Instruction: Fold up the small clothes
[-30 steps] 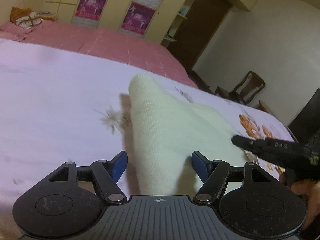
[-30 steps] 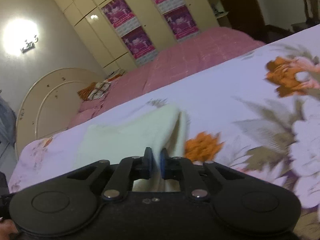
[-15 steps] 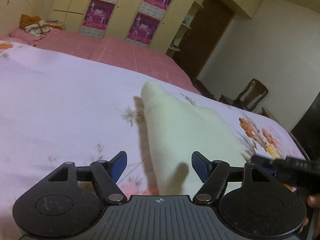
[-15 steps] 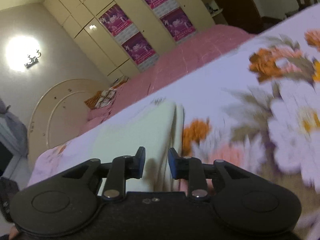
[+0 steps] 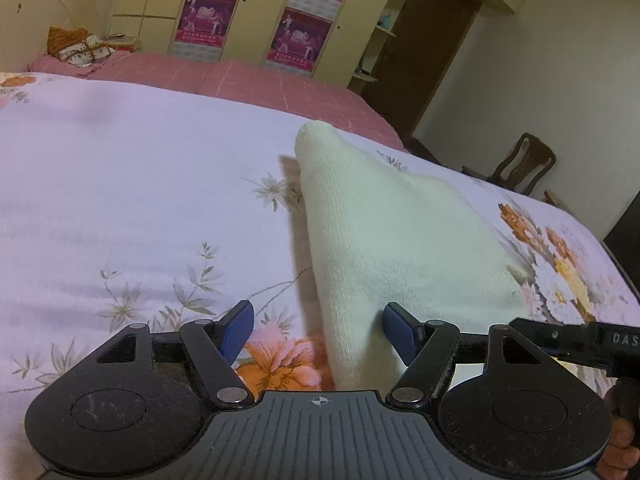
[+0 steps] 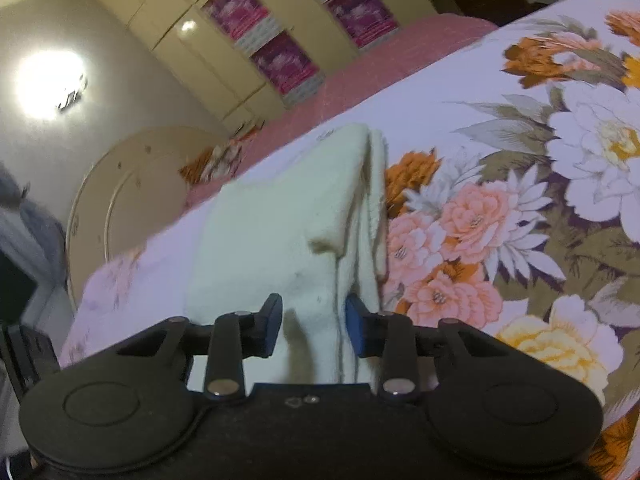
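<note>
Grippers first: our left gripper [image 5: 318, 334] stands with jaws wide apart, nothing pressed between its blue pads [image 5: 236, 330], the near edge of a cream knitted garment [image 5: 384, 240] lying in the gap. Our right gripper [image 6: 314, 326] has jaws opening, the same garment [image 6: 288, 224] under and between them, its layered folded edge just ahead of the right-hand pad; whether that pad touches it we cannot tell. Beneath both, a floral bedsheet [image 5: 120, 184]. Beyond, a pink bedcover [image 5: 248, 80], then cream wardrobes [image 5: 256, 12] with magenta posters.
</note>
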{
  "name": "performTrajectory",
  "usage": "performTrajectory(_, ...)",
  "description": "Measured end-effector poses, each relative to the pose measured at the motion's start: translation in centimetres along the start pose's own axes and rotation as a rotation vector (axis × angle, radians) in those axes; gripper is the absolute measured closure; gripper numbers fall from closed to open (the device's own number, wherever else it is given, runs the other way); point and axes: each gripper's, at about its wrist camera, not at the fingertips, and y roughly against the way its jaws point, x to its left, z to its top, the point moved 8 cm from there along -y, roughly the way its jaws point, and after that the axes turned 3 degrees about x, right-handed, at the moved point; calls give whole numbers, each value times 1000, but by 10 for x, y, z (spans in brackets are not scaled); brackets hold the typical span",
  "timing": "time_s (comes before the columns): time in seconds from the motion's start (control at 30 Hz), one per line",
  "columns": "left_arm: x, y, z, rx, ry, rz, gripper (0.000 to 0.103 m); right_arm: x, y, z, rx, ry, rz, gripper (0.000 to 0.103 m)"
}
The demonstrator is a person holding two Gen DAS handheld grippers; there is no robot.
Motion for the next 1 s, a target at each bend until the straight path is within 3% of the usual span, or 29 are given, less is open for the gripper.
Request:
performTrajectory(0.07, -4, -2, 0, 4, -20, 9, 32, 2, 1, -7, 18, 4, 9, 72)
performTrajectory(0.1, -5, -3, 0, 5, -24, 9, 32, 2, -1, -10, 27, 4, 19, 78)
performTrajectory(0.13, -6, -3, 1, 5, -22, 7, 32, 4, -4, -13, 37, 22, 16, 94)
performTrajectory(0.23, -8, -3, 2, 14, -7, -18, 32, 12, -2, -10, 21, 95, -25, 95)
performTrajectory(0.4, -25, -2, -5, 32, -30, -71, 32, 4, 15, -2, 8, 78, -32, 96)
performTrajectory(0.53, -33, -2, -12, 30, -90, -51, 32, -12, 6, -6, 31, 32, -81, 97)
performTrajectory(0.6, -26, 8, -3, -5, -57, -56, 32, -15, 4, -6, 21, 28, -89, 97)
performTrajectory(0.63, -21, 12, 3, -26, -45, -55, 32, -13, 5, -5, 19, 28, -93, 96)
performTrajectory(0.7, -9, 16, 16, -53, -19, -46, 32, -12, 13, 1, -1, 7, -80, 80)
performTrajectory(0.77, -2, 11, 27, -47, -2, -41, 32, -9, 27, 17, -77, 19, -85, 62)
performTrajectory(0.9, -2, -13, 37, 7, 2, -16, 32, -1, 19, 47, -123, 30, -76, 61)
performTrajectory(1.0, -2, -25, 33, 40, 13, -11, 32, -6, -15, 51, -42, 46, -99, 68)
